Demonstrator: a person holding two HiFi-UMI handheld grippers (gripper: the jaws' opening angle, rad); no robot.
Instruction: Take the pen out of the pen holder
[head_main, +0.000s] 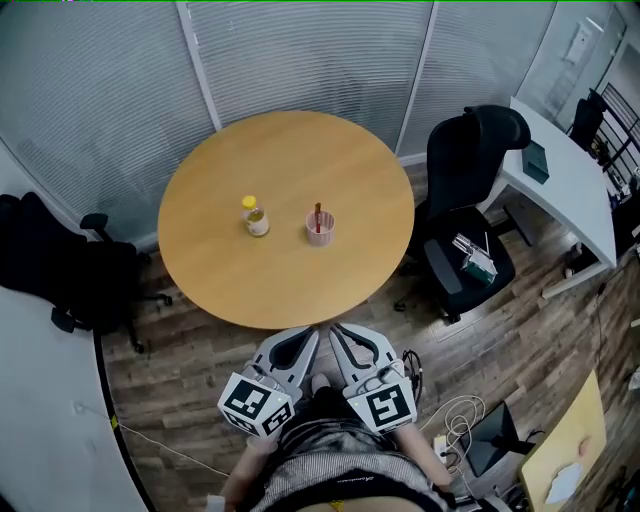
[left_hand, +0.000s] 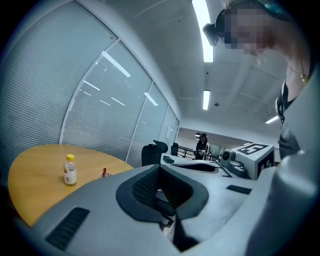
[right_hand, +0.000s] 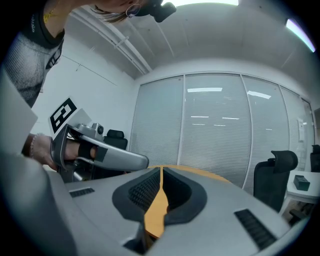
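A pink pen holder (head_main: 320, 231) stands near the middle of the round wooden table (head_main: 220, 270), with a dark red pen (head_main: 318, 211) upright in it. In the left gripper view the pen (left_hand: 104, 172) shows just above my own jaw, which hides most of the holder. My left gripper (head_main: 311, 333) and right gripper (head_main: 339, 331) are side by side close to the person's body, just short of the table's near edge and well away from the holder. Both sets of jaws are shut with nothing between them, as seen for the left gripper (left_hand: 160, 168) and the right gripper (right_hand: 161, 172).
A small bottle with a yellow cap (head_main: 256, 217) stands left of the holder. A black office chair (head_main: 470, 200) is at the table's right, another (head_main: 70, 265) at the left. A white desk (head_main: 565, 180) is far right, cables (head_main: 460, 415) lie on the floor.
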